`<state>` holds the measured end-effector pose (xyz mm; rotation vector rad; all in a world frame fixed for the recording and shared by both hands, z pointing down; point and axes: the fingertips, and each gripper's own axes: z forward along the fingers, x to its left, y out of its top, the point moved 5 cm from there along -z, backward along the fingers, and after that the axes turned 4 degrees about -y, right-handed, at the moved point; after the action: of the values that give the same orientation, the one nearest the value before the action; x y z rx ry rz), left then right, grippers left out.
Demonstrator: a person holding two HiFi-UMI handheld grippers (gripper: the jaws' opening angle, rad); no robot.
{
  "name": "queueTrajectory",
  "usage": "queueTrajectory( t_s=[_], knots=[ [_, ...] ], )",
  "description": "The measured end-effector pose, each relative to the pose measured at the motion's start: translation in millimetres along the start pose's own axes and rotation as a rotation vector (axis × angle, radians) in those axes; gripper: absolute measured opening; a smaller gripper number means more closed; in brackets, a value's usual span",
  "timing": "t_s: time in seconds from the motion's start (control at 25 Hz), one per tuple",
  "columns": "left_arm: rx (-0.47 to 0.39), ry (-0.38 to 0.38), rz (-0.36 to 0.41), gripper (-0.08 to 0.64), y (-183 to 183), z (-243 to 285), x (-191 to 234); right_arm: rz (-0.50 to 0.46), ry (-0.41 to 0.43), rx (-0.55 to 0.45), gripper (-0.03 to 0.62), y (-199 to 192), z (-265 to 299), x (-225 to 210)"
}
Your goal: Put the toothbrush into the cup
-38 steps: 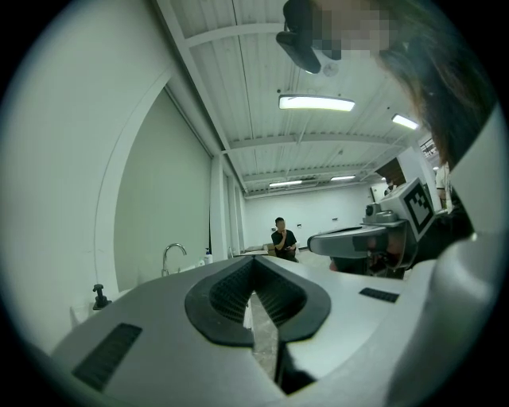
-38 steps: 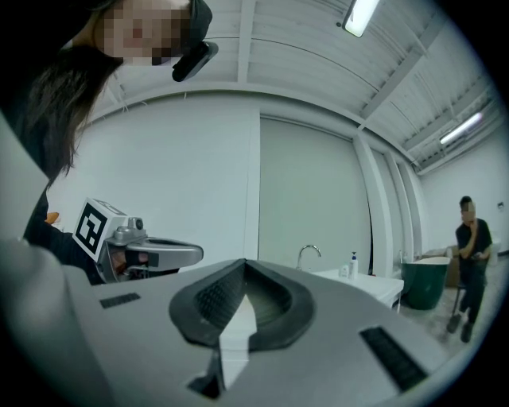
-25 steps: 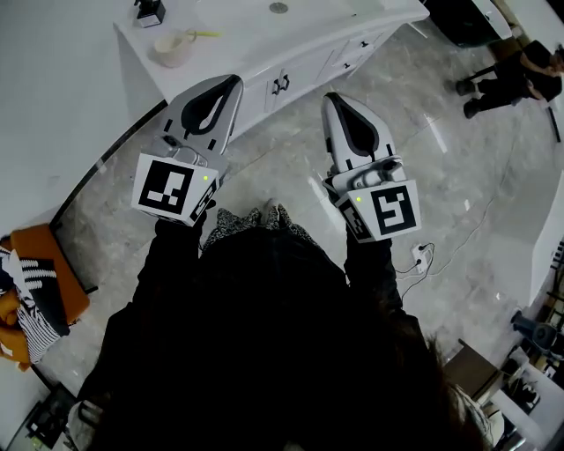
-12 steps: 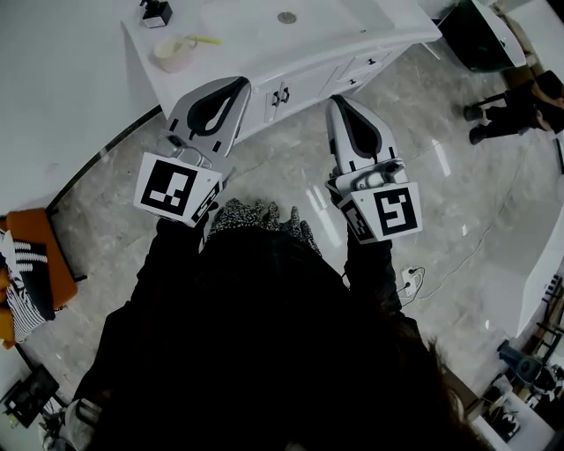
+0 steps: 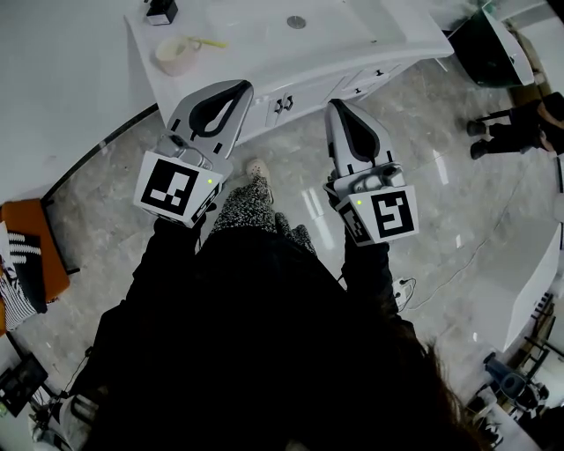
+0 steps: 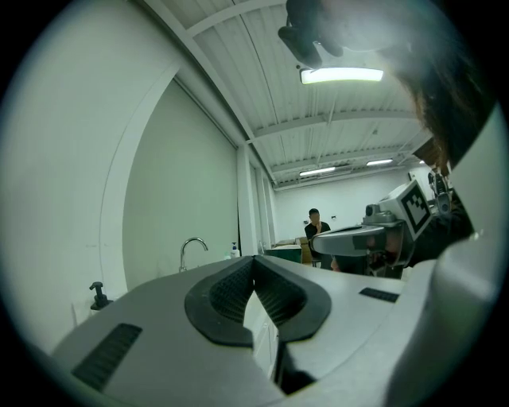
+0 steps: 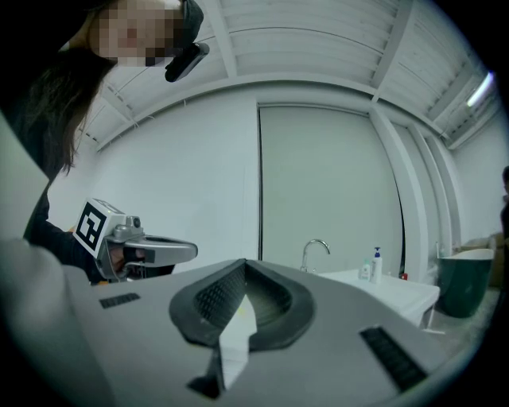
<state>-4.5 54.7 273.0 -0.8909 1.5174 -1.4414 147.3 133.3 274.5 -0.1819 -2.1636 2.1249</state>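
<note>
Yellow toothbrush (image 5: pixel 208 42) touches a pale cup (image 5: pixel 175 55) on the white bench (image 5: pixel 379 40); left tongs (image 5: pixel 240 87) and right tongs (image 5: pixel 334 105) closed, empty.

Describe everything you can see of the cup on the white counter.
The cup is pale cream and round, seen from above with its open mouth up, so it stands upright. Its material is too small to tell. It sits on the white vanity counter near its left end, left of the basin. A yellow toothbrush reaches from its rim to the right; whether its end lies inside the cup cannot be told. Nothing else is seen touching it.
</note>
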Motion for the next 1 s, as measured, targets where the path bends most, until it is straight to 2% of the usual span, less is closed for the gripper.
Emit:
queueTrajectory(
  t_s=[0.16,0.32,0.48,0.6,1.0],
  knots=[
    [-0.014,0.007,-0.003,0.008,-3.6,22.3,19.0,-0.011,0.025,-0.021,0.005,0.3,26.0,-14.9],
    [-0.022,0.023,-0.004,0.008,-6.5,47.2,42.2,-0.019,0.026,-0.001,0.005,-1.0,59.3,-34.3],
    [-0.016,0.052,-0.011,0.008,-6.9,68.4,69.7,-0.026,0.047,0.027,0.005,-2.3,93.7,-50.4],
    [0.005,0.075,-0.035,0.008,-10.0,81.0,90.9,-0.021,0.075,0.008,0.005,-0.9,122.0,-61.8],
    [0.021,0.223,-0.041,0.008,-14.1,84.3,160.1,-0.008,0.194,0.007,0.005,1.4,210.9,-62.6]
  ],
)
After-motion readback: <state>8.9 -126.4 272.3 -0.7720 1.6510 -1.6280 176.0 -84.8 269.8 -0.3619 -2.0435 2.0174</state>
